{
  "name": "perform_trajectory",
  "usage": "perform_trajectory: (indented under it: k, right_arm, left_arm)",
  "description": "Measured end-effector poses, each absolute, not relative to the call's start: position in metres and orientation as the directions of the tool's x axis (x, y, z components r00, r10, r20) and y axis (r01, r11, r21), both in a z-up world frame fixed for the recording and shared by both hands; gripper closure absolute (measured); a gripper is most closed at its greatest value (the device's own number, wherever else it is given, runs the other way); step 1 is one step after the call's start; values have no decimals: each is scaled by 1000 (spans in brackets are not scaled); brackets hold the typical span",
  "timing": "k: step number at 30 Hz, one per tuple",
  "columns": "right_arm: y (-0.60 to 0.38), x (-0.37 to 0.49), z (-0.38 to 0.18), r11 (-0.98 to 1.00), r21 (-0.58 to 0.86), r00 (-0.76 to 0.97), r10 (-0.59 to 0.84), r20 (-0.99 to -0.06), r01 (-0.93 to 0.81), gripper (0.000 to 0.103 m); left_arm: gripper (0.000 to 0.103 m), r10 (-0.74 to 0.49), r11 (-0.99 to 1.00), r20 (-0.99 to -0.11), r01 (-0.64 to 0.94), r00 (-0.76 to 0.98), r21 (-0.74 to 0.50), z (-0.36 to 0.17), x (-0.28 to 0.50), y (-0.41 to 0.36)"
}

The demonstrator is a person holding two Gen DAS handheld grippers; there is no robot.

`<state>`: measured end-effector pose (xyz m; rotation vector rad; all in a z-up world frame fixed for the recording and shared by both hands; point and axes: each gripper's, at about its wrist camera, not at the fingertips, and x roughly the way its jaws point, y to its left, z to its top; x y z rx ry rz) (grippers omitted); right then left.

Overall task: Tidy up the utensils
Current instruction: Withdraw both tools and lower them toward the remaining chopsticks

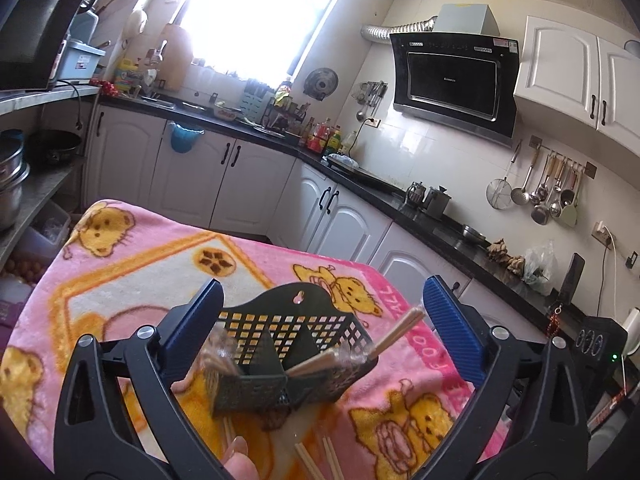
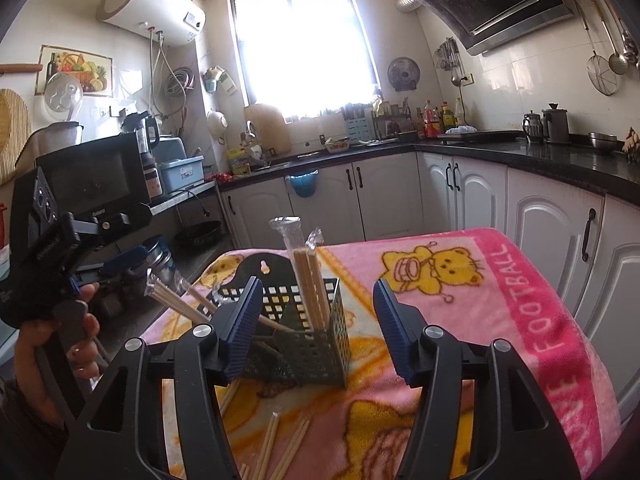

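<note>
Black mesh utensil holder [image 1: 288, 356] on the pink blanket [image 1: 132, 256]; wrapped chopsticks [image 2: 306, 284] stand inside, loose chopsticks [image 2: 280, 452] lie before it. Left gripper [image 1: 324, 316]: jaws spread wide, holder between them, untouched. Right gripper [image 2: 316, 328]: jaws apart, holder between them, nothing pinched

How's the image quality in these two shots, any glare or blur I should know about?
Left wrist view: the window is blown out white, and the wrapped chopsticks in the black holder look smeared. Right wrist view: the window glares too, yet the holder is sharp; both views bend toward the edges.
</note>
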<state>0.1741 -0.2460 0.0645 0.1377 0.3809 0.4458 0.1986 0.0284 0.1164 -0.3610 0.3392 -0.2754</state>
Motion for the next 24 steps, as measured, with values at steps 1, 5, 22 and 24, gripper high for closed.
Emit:
perform_trajectory:
  k: [1, 5, 22, 24]
  right_arm:
    - [-245, 173, 64, 893, 210, 830, 447, -333, -397, 48]
    - [-240, 169, 61, 890, 195, 818, 455, -352, -411, 48]
    - [-220, 159, 46, 864, 164, 759, 498, -419, -476, 48]
    - [-216, 158, 44, 859, 162, 748, 505, -430, -487, 48]
  left_arm:
    - [11, -321, 900, -276, 201, 906, -387, 116, 197, 29]
    - [11, -315, 905, -299, 189, 901, -381, 111, 189, 30]
    - [11, -265, 928, -413, 114, 871, -356, 73, 168, 42]
    - [11, -261, 930, -427, 106, 866, -353, 67, 165, 43]
